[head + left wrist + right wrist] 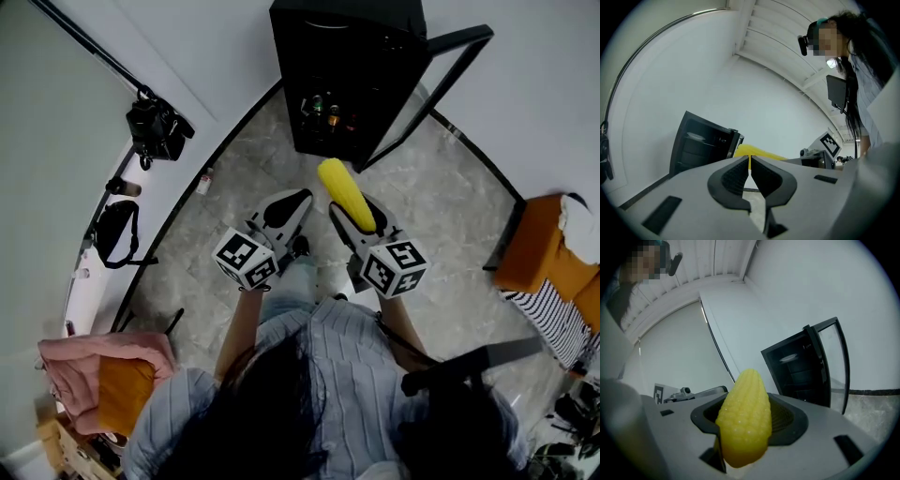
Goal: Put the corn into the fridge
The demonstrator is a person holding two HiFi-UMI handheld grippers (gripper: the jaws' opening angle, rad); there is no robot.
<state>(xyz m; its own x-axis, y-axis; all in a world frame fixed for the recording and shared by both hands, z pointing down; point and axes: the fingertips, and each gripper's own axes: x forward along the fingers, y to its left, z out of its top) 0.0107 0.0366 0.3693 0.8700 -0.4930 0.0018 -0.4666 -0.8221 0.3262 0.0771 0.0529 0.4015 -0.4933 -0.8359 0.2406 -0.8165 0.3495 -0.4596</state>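
A yellow ear of corn (347,194) (744,416) is clamped in my right gripper (364,217) (745,427), its tip pointing toward the small black fridge (345,70) (801,371). The fridge door (433,89) (832,359) stands swung open to the right, and shelves with a few bottles (323,111) show inside. My left gripper (291,211) (750,168) hangs beside the right one, shut with nothing between its jaws. In the left gripper view the corn (757,152) peeks out past the jaws, with the fridge (701,143) at the left.
The floor (431,197) is grey marble-patterned. A black camera (155,127) on a stand and a black bag (114,230) sit at the left wall. An orange seat (539,248) stands at the right; pink cloth (94,361) lies at the lower left.
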